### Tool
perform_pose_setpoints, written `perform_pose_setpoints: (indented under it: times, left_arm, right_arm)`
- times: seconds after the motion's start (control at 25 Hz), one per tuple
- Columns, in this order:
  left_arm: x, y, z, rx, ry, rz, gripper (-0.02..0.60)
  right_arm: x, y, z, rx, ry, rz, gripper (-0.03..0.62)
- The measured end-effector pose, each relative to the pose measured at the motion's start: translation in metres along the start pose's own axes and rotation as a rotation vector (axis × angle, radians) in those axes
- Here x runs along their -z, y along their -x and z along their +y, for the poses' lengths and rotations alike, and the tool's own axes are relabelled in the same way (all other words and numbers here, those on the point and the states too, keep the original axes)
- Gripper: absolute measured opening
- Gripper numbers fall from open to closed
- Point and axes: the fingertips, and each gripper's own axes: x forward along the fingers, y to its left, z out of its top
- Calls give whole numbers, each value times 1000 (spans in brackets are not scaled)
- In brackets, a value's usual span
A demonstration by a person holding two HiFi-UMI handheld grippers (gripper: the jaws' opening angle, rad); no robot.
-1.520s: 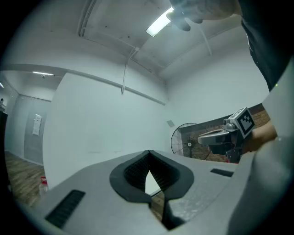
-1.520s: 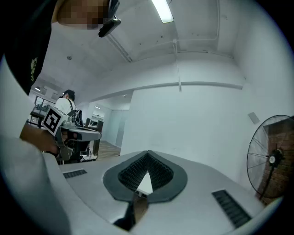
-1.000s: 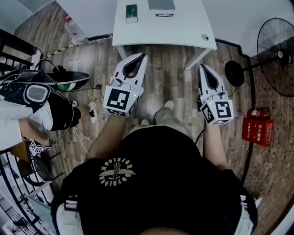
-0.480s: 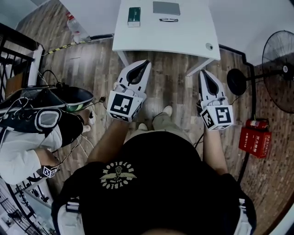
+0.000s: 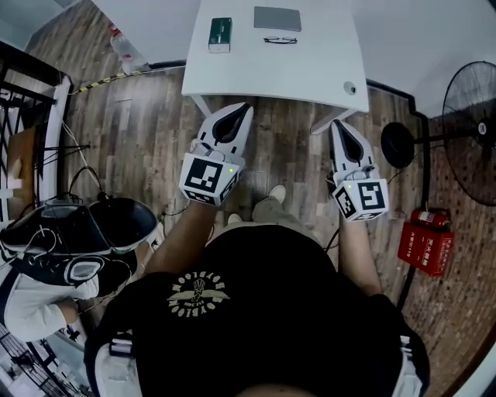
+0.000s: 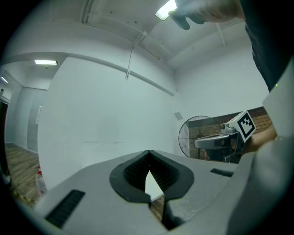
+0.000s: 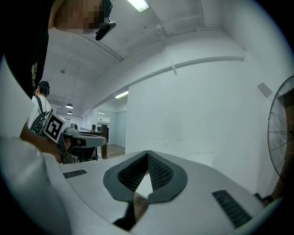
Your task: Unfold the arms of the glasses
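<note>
White table (image 5: pixel 256 74) stands ahead on a wood-plank floor (image 5: pixel 147 132), with its near edge running just beyond both gripper tips. The glasses (image 5: pixel 279 39) lie toward the far edge, about midway between the side edges; whether their arms are folded is too small to tell. A grey flat case (image 5: pixel 277 18) sits just beyond them at the far edge, and a green box (image 5: pixel 220 35) lies close to the left edge. The near half of the top is bare apart from a small round fitting (image 5: pixel 351 88) by the near right corner.

Both grippers hang over the floor, short of the table. The left gripper (image 5: pixel 246 107) points at the near edge by the left corner, and its jaws meet at the tips with nothing between them (image 6: pixel 148 151). The right gripper (image 5: pixel 335 122) sits below the near right corner, jaws likewise closed and empty (image 7: pixel 147 151). A fan (image 5: pixel 469 132) stands right of the table, apart from the right gripper.
</note>
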Motion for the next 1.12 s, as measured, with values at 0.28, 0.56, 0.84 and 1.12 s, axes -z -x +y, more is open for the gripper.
perform_pose_setpoints:
  times: [0.28, 0.56, 0.84, 1.12]
  left_arm:
    - [-8, -33, 0, -12, -15, 0, 6]
    - [-15, -64, 4, -45, -36, 9, 6]
    - [-27, -94, 7, -133, -48, -11, 6]
    - [-24, -93, 4, -196, -50, 8, 6]
  right_arm:
    - [-4, -13, -29, -10, 0, -10, 0]
    - [-7, -32, -57, -65, -10, -9, 0]
    - [-12, -44, -107, -95, -14, -26, 0]
    - [-8, -48, -125, -124, -40, -26, 0]
